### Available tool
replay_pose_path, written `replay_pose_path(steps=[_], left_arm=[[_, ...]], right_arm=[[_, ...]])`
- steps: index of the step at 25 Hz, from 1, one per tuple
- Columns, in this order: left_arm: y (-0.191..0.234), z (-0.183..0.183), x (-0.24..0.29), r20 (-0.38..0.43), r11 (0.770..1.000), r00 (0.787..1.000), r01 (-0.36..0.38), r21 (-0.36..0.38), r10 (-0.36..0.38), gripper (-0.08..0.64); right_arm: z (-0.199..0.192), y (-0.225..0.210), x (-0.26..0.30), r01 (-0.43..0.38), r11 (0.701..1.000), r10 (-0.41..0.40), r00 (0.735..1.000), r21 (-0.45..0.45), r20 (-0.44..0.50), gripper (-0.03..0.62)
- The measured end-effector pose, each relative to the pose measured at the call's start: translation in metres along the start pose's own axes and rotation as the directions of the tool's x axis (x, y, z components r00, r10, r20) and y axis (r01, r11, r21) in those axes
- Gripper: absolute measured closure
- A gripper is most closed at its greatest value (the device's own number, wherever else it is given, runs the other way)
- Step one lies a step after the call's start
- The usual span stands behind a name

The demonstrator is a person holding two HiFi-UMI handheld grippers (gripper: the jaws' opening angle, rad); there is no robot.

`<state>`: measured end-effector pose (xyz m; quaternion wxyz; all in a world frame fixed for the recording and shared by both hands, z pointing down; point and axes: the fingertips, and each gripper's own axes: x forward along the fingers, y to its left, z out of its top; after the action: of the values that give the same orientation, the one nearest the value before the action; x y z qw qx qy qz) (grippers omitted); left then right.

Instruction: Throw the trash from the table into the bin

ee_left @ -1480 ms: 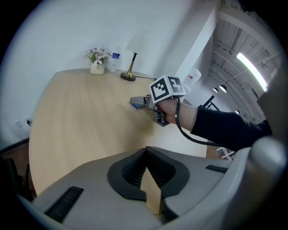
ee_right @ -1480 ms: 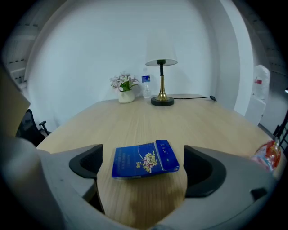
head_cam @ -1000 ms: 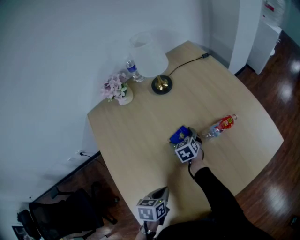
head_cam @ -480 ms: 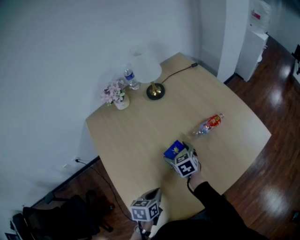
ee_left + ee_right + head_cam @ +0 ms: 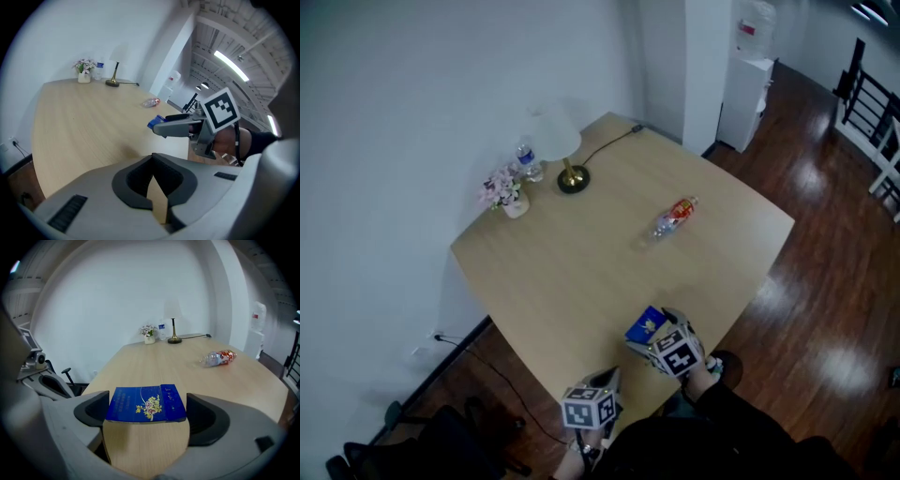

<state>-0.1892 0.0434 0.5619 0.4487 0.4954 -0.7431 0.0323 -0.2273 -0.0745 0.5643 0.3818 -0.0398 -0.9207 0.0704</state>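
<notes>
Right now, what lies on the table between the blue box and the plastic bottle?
Nothing: only bare tabletop runs from the blue box to the bottle, as the right gripper view shows.

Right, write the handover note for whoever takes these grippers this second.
Right gripper: shut on the blue box, held above the table.
Left gripper: shut, empty.
Red-labelled bottle: lying on its side on the table, untouched.
Bin: not in any view.
Done: box picked up.
Left: bin the box, then fetch and bin the bottle.
</notes>
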Motion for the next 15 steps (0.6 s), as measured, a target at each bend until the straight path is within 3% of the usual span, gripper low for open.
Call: replay_pose_path(steps=[8, 15], left_arm=[[-0.058, -0.059, -0.001, -0.093, 0.979, 0.982, 0.175, 0.107, -0.166, 0.557], [-0.131, -0.104, 0.003, -0.223, 0.952, 0.952, 0.250, 0.174, -0.209, 0.557]], right_arm=[[-0.103, 0.039, -0.089, 0.081, 0.989, -0.075, 0.996, 0.127, -0.049, 0.066], [-0.203, 0.029, -0.145, 0.127, 0.953, -0.103, 0.990, 0.276, -0.100, 0.066]])
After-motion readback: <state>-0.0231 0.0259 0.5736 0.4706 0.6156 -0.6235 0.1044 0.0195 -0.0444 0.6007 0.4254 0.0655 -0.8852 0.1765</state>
